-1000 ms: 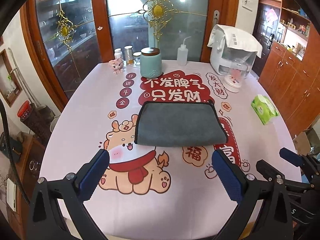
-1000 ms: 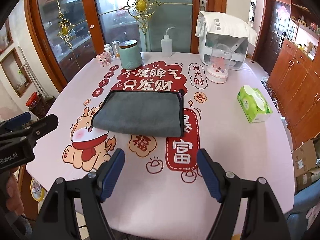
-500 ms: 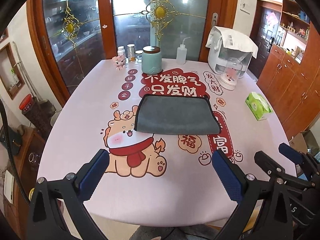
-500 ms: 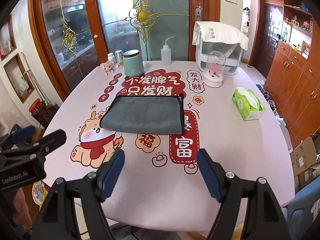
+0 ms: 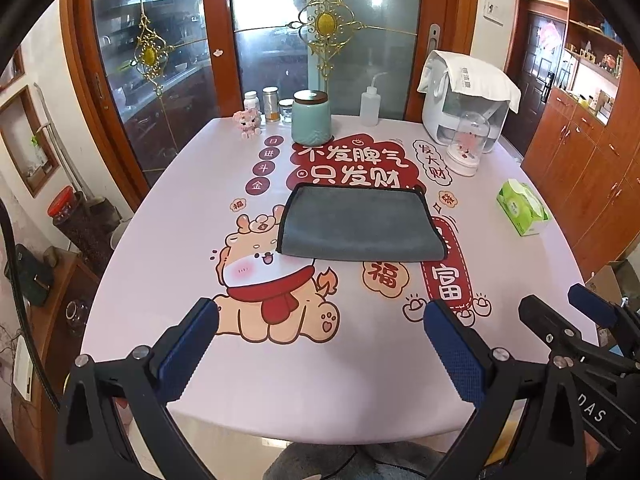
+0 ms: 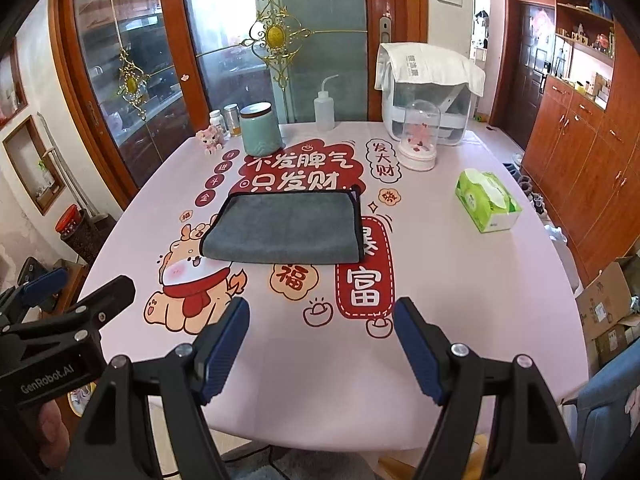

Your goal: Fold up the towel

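Observation:
A grey towel [image 5: 358, 224] lies folded in a flat rectangle in the middle of the pink printed table [image 5: 168, 264]; it also shows in the right wrist view [image 6: 284, 228]. My left gripper [image 5: 320, 320] is open and empty, held above the near table edge, well short of the towel. My right gripper [image 6: 322, 316] is open and empty too, also back near the front edge. Each gripper shows at the side of the other's view: the right one [image 5: 576, 320], the left one [image 6: 76, 292].
A teal jar [image 5: 311, 117], small bottles [image 5: 264, 104], a pink toy [image 5: 248, 122], a squeeze bottle [image 5: 370, 100], a covered white appliance [image 5: 466, 96] and a glass dome [image 5: 466, 146] line the far edge. A green tissue pack [image 5: 522, 208] lies at the right.
Both grippers have drawn back and up from the towel toward the near table edge. The towel lies unmoved and looks smaller and farther away.

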Available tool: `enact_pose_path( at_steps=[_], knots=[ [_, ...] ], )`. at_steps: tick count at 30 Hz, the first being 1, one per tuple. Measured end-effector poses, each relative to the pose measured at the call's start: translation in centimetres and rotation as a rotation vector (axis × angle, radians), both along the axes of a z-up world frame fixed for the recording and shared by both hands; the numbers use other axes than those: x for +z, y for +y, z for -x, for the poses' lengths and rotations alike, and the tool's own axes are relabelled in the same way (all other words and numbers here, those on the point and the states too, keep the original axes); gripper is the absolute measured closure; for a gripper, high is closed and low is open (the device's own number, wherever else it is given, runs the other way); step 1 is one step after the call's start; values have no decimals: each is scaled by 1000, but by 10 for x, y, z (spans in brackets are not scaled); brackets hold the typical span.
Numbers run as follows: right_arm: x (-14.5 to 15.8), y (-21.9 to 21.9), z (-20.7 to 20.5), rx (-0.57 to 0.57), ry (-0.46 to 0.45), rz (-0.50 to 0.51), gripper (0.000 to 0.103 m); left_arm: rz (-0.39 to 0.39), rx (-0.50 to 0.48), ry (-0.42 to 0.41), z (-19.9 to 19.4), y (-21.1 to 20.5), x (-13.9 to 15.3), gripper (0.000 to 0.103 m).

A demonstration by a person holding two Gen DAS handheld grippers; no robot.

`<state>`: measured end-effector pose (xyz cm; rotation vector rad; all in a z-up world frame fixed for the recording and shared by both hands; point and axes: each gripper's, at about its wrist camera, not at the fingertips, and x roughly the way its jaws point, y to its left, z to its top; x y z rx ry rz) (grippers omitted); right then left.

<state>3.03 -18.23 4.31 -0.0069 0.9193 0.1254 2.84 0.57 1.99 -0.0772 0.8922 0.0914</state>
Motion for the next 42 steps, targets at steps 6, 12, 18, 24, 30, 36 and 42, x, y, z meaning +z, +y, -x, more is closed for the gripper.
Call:
enact_pose_path(
  at_steps=[6,12,18,24,30,36,42],
  knots=[
    [0,-1,2,-13,0,2,28,11,-2,27,-1,-1,-6,1],
    [0,-1,5,-28,-4,11,28,5,-10,37,-1,-3,-9,1],
    [1,0,6,-34,-12,15,28,-13,-8,23,-1,-5,-10,1],
    [1,0,6,-32,-9,13,28,-28,-16,18,0,-8,-10,1],
    [0,4,6,-22,-5,15,28,-28,-14,18,0,-8,-10,1],
    [-3,5,5,-19,3,15,28,-26,-15,20,0,-7,-11,1],
    [-4,5,4,-19,6,16,28,-22,-13,23,2,-6,-12,1]
  ],
)
